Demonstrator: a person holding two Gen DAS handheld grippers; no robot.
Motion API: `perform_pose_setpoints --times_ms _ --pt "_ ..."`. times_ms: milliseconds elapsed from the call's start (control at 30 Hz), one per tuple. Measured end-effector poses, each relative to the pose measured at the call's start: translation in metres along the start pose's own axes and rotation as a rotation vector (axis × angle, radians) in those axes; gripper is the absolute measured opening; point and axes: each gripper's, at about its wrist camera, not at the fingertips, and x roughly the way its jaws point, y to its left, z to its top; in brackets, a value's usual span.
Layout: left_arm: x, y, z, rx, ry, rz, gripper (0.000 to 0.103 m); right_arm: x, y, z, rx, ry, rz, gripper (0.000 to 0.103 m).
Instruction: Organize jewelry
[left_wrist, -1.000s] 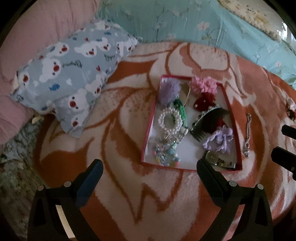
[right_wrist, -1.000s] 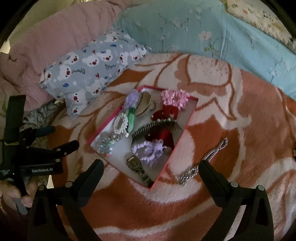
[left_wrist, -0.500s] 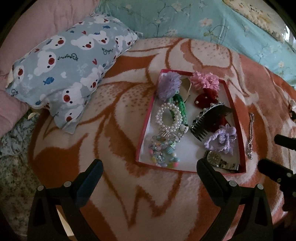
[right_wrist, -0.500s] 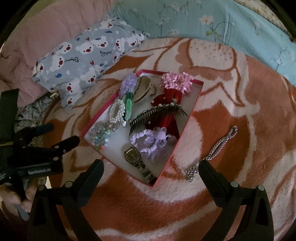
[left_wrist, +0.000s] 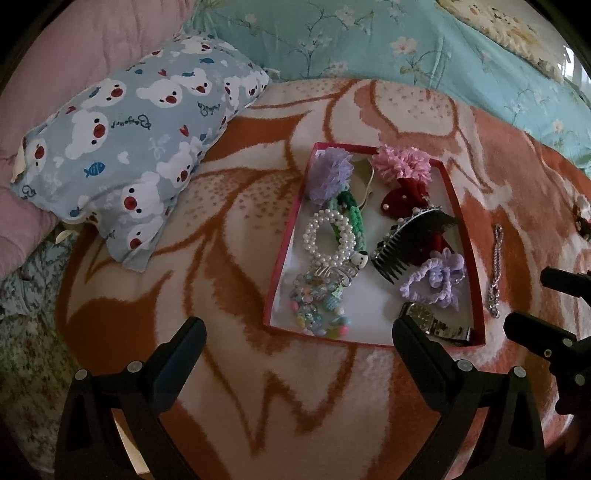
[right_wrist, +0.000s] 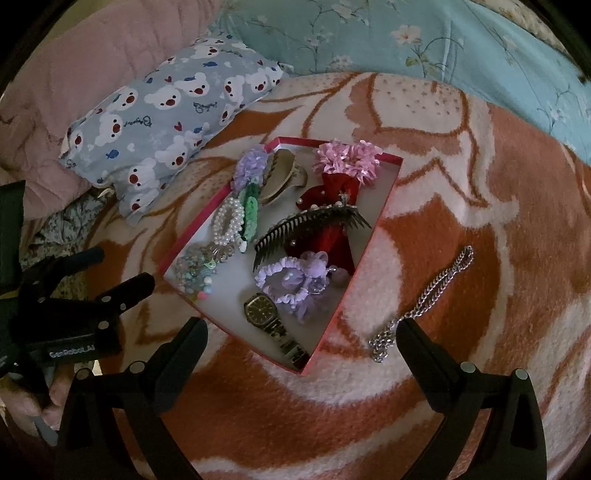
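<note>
A shallow red box (left_wrist: 466, 236) (right_wrist: 373, 236) lies on the orange and white blanket, holding a pearl bracelet (left_wrist: 327, 236), a beaded bracelet (left_wrist: 317, 310), a black comb (right_wrist: 306, 227), purple scrunchies (right_wrist: 291, 280), a pink flower clip (right_wrist: 349, 160) and a wristwatch (right_wrist: 271, 319). A silver chain (right_wrist: 424, 306) (left_wrist: 495, 273) lies on the blanket just right of the box. My left gripper (left_wrist: 299, 339) hovers open before the box's near edge. My right gripper (right_wrist: 301, 338) is open above the box's near corner, its right finger close to the chain's end.
A blue bear-print pillow (left_wrist: 140, 147) lies left of the box. Behind it are a pink quilt (left_wrist: 74, 48) and a teal floral bedcover (left_wrist: 406, 48). A hand (right_wrist: 26, 402) holds the left gripper's handle at the left edge of the right wrist view.
Both grippers have moved in nearer to the box, which looks larger now. The right gripper's view has shifted so the chain lies close to its right finger. Nothing was grasped.
</note>
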Motion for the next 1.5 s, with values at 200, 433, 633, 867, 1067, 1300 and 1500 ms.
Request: perform_pose_setpoints --times_ms 200,433,633,867,1067,1300,1500 --pt "-0.001 0.0 -0.001 0.001 0.002 -0.003 0.102 -0.002 -0.001 0.0 0.007 -0.007 0.001 0.103" --pt "-0.004 -0.001 -0.001 -0.002 -0.003 -0.004 0.102 -0.007 -0.001 0.001 0.013 -0.024 0.003 0.103" --pt "-0.005 0.0 -0.002 -0.006 -0.004 -0.002 0.102 -0.008 0.0 0.001 0.012 -0.029 0.004 0.103" --pt "-0.008 0.001 -0.002 -0.006 -0.011 -0.003 0.102 -0.01 0.004 0.001 0.008 -0.031 0.003 0.103" --pt "-0.008 0.002 -0.002 -0.006 -0.013 -0.003 0.102 -0.01 0.007 0.001 0.004 -0.036 0.0 0.103" --pt "-0.009 0.002 -0.002 -0.007 -0.015 -0.003 0.102 -0.01 0.008 0.001 0.004 -0.036 0.0 0.103" --pt "-0.009 0.002 -0.002 -0.007 -0.014 -0.004 0.102 -0.01 0.008 0.001 0.003 -0.035 0.0 0.103"
